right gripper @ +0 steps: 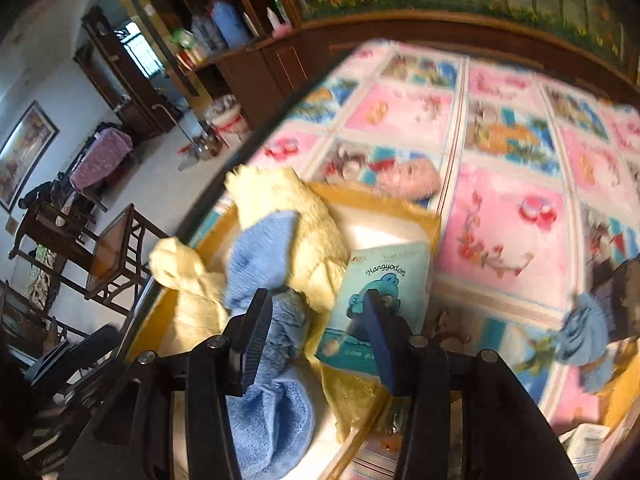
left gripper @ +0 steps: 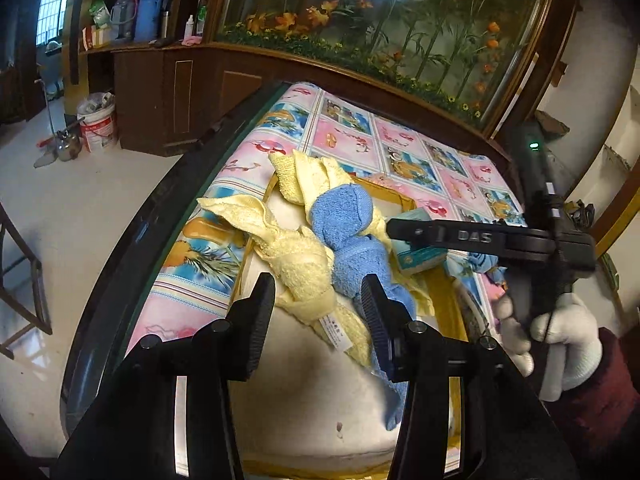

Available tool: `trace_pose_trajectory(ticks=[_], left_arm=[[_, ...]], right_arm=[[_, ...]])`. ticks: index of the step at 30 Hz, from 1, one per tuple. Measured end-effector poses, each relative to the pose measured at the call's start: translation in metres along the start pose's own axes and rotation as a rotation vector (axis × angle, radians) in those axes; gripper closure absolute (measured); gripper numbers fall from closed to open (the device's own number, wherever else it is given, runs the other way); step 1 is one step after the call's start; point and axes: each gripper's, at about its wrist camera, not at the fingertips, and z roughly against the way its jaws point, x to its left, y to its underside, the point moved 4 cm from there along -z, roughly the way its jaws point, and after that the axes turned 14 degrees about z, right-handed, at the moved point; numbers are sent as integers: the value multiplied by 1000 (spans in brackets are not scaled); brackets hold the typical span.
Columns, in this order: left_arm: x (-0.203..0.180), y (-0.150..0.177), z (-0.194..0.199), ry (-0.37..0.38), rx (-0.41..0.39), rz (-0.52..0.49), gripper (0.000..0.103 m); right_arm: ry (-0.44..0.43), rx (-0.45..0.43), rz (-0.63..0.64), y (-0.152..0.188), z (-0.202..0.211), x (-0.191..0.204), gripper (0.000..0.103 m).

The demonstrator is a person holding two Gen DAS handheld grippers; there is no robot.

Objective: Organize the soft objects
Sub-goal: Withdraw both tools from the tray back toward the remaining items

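Observation:
A yellow towel (left gripper: 298, 264) and a blue towel (left gripper: 352, 236) lie heaped in a yellow-rimmed white tray (left gripper: 312, 400) on the table. A blue tissue pack (left gripper: 416, 256) rests at the tray's right edge. My left gripper (left gripper: 318, 320) is open just above the near ends of both towels, holding nothing. My right gripper (left gripper: 394, 230) reaches in from the right, its finger over the tissue pack. In the right wrist view my right gripper (right gripper: 316, 332) is open over the blue towel (right gripper: 276, 340) and tissue pack (right gripper: 380, 292), beside the yellow towel (right gripper: 304, 232).
The table has a pink and blue patterned cloth (right gripper: 500, 216) and a dark rim (left gripper: 132, 240) at left. Another blue cloth (right gripper: 584, 332) lies at the right. A wooden cabinet (left gripper: 192, 92) stands behind; chairs (right gripper: 104, 256) stand on the floor left.

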Motion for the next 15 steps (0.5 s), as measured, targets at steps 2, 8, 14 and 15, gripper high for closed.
trace_pose_trajectory(ticks=[2, 8, 14, 15], left_arm=[[-2, 4, 10, 11, -12, -1, 58], [-14, 14, 26, 15, -37, -35, 58], [-54, 33, 34, 96, -15, -109, 51], [-63, 38, 32, 107, -5, -124, 48]], right_arm=[[-55, 20, -61, 4, -12, -5, 56], [-82, -104, -63, 7, 35, -5, 56], [105, -283, -5, 47, 141, -37, 37], [152, -274, -16, 61, 151, -51, 32]])
